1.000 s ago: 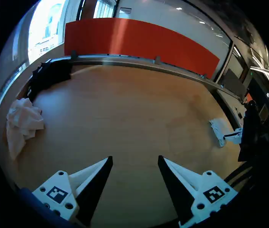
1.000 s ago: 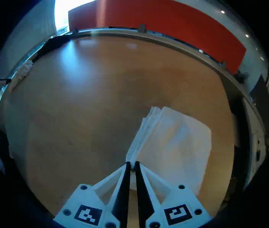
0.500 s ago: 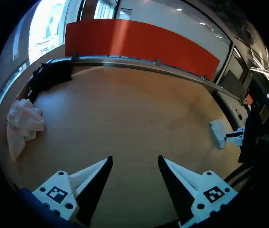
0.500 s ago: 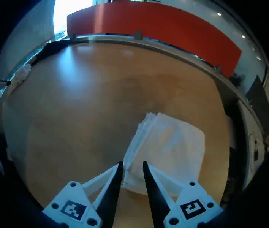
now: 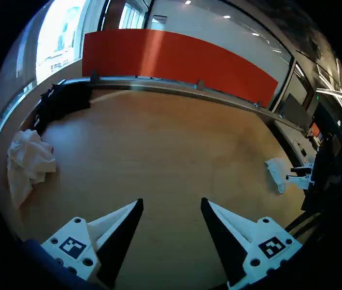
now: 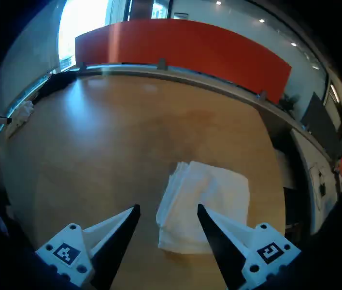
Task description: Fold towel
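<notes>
Towel (image 6: 205, 212) is folded into a flat white square with stacked layer edges down its left side, lying on the smooth wooden table (image 6: 98, 145). Right gripper (image 6: 168, 206) is open, fingers spread wide on either side of the towel's near-left part; can't tell if they touch it. Left gripper (image 5: 171, 199) is also open over bare wood, well apart from the towel, with a crumpled white cloth (image 5: 26, 162) at the table's left edge and an orange panel (image 5: 171, 58) along the back.
</notes>
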